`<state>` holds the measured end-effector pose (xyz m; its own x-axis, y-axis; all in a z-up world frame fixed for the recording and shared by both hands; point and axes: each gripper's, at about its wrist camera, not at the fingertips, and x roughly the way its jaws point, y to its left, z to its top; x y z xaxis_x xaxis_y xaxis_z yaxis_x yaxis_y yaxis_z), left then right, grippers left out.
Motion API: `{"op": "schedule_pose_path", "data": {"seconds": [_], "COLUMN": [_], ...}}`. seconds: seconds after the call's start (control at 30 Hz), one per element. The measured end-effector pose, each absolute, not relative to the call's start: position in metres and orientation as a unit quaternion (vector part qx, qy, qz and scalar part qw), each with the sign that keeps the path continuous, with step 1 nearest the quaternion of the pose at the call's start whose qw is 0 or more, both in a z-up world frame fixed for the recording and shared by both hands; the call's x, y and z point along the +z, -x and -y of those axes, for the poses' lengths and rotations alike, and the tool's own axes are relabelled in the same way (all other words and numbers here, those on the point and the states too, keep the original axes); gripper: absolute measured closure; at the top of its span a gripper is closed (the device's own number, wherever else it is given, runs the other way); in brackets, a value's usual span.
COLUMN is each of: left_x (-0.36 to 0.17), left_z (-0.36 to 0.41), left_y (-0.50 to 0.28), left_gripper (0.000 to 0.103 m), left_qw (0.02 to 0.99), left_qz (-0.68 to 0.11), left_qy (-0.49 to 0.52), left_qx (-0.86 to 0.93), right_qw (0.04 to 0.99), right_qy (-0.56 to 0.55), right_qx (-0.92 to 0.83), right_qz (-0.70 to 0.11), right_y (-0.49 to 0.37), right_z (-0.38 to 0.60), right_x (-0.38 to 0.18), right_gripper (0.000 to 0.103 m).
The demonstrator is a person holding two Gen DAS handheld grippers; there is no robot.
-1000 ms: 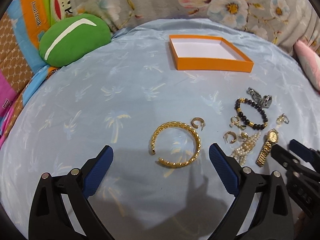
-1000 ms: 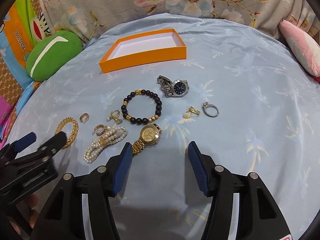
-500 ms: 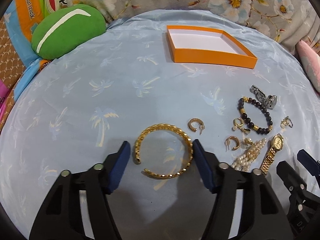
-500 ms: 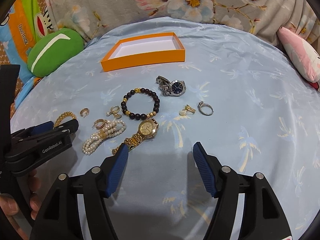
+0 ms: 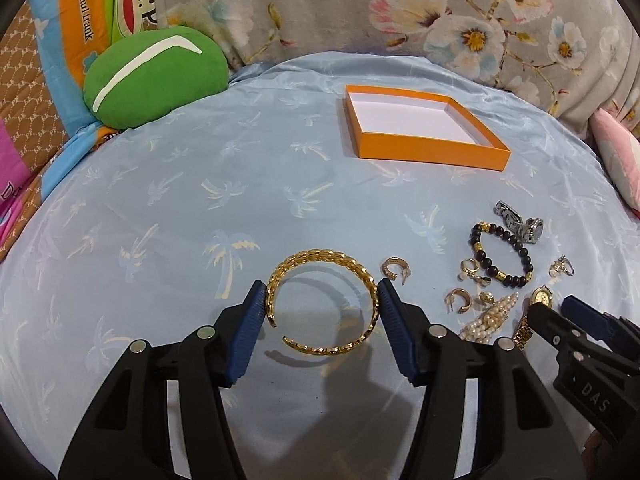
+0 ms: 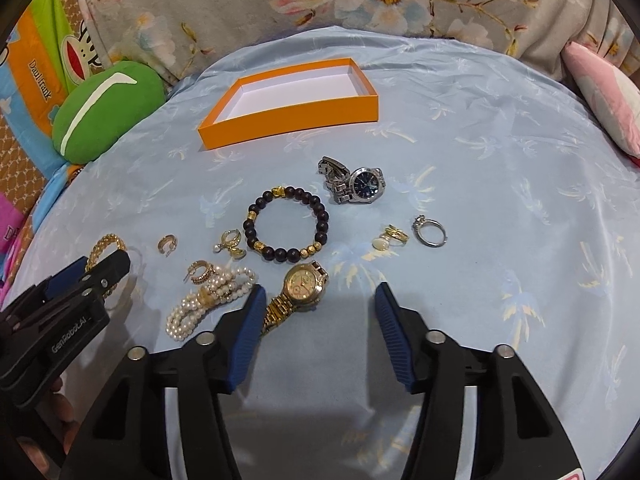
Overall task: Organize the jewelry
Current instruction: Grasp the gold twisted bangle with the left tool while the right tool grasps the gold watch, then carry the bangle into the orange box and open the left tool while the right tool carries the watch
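The left gripper point(image 5: 322, 306) is low over the blue sheet point(image 5: 160, 216), its jaws closed in on the gold bangle point(image 5: 324, 304) — each blue pad point(image 5: 250, 332) sits against one outer side of the open cuff. The bangle lies flat, its gap facing the left pad and the camera. Whether the pads press it or only touch it I cannot tell, so the grip is not certain.

The right gripper point(image 6: 320, 320) hovers over the sheet with its jaws spread wide and nothing between them. Its left pad point(image 6: 248, 332) covers part of the band of the gold watch point(image 6: 300, 288), which lies just ahead of it. Beside the watch, to the left, is the pearl bracelet point(image 6: 212, 296), with a gold hoop point(image 6: 198, 272) touching its upper end. Another hoop point(image 6: 167, 244) lies nearer the bangle, and a small charm earring point(image 6: 231, 242) sits just beside the bead bracelet point(image 6: 286, 224). Beyond that is the steel watch point(image 6: 354, 184); to the right lie a gold ring point(image 6: 390, 238) and a silver ring point(image 6: 429, 232), close together but apart.

The orange box point(image 6: 288, 120) stands further back on the sheet, well apart from all the jewelry — its white inside holds nothing. A green cushion point(image 5: 154, 76) rests at the sheet's far left edge.
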<state>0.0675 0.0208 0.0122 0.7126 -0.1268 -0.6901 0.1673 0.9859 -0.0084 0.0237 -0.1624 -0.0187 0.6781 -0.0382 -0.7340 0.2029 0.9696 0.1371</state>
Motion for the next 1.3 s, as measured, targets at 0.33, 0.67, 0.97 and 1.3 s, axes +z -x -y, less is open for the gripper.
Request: {"op": "schedule_pose_path", "data": {"seconds": [0.33,0.67,0.97,1.3], "left_x": [0.01,0.015,0.059,0.099], "left_z": [-0.022,-0.02,0.009,0.07], "left_y": [-0.069,-0.068,-0.097,-0.206], "left_gripper": [0.048,0.048,0.048,0.048], "left_qw": [0.924,0.924,0.932,0.94], "left_qz": [-0.374,-0.372,-0.34,-0.313], "left_qy": [-0.023,-0.017,-0.034,-0.042], "left_qx": [-0.08,-0.091,-0.119,-0.128], "right_qw": [0.916,0.919,0.934,0.943], "right_qy": [-0.101,-0.116,-0.099,-0.069], "right_qx": [-0.053,-0.024,-0.002,0.018], "right_qz": [-0.385,-0.376,-0.343,-0.324], "right_y": [-0.025,-0.02,-0.061,-0.183], "right_z": [0.155,0.163,0.193,0.217], "right_x": [-0.016,-0.003,0.047,0.077], "right_gripper": [0.089,0.095,0.096,0.096]}}
